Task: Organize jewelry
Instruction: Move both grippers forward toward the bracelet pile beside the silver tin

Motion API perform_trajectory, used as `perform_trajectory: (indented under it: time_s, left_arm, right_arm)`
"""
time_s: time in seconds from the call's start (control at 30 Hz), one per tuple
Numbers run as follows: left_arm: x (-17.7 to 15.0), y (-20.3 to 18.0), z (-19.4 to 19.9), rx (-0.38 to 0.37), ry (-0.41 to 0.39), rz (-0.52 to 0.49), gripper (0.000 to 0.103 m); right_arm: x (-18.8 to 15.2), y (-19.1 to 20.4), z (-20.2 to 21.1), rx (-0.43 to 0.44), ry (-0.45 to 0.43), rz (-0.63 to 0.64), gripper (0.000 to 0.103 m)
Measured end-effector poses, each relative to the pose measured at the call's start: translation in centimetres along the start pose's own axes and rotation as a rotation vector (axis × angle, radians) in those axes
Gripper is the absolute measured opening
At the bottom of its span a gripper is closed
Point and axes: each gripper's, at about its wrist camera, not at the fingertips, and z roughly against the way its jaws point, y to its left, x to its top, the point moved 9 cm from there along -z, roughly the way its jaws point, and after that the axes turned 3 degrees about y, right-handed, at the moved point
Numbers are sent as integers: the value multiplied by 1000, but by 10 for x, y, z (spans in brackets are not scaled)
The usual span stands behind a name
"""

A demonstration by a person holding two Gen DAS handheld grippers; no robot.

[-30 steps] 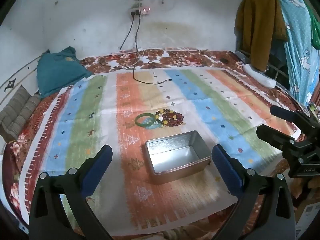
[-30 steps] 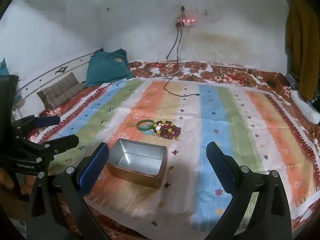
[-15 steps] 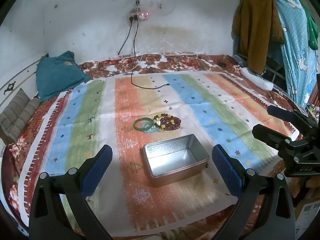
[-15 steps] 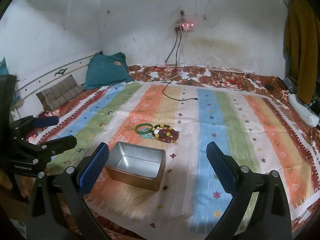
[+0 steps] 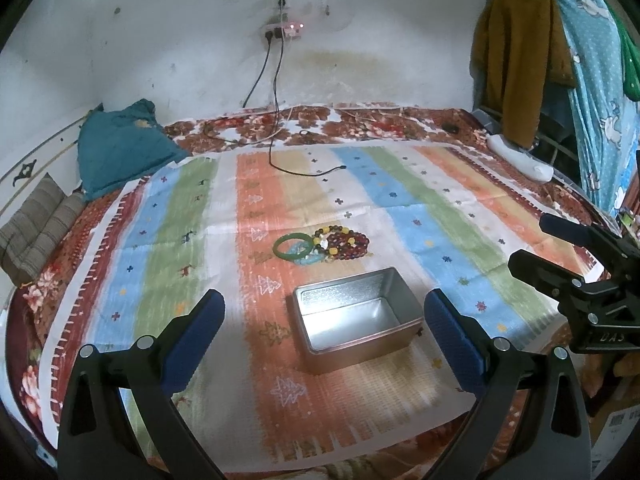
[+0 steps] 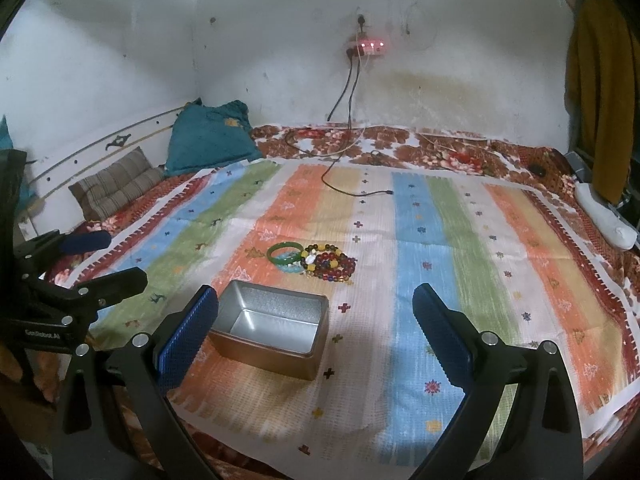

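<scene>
Mid-cloth, a green bangle (image 5: 292,246) touches a heap of beaded bracelets (image 5: 340,243), just beyond the empty tin (image 5: 356,316). Bare striped cloth (image 6: 452,264) surrounds them. Left gripper (image 5: 322,334) and right gripper (image 6: 316,330) hover with fingers spread wide apart.

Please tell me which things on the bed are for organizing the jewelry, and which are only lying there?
For the job: green bangle, beaded bracelets, empty metal tin, left gripper and right gripper, both open.

Only lying there: charging cable, teal cushion, striped cushion.
</scene>
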Motion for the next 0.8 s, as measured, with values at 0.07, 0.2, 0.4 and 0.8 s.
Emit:
perform_trajectory:
  time_s: [0.07, 0.2, 0.4, 0.8]
  left_arm:
    - [-1, 1, -2, -13, 11, 5, 97]
    - [-2, 4, -4, -2, 14, 17, 97]
    - [-2, 8, -6, 9, 18, 35, 97]
    - [2, 16, -18, 30, 50, 60, 97]
  right_arm:
    - [-1, -1, -1, 0, 6, 1, 99]
    - [-4, -3, -1, -3, 13, 0, 99]
    - [-2, -3, -11, -25, 35, 3, 99]
    - [5, -6, -30, -11, 85, -26, 99]
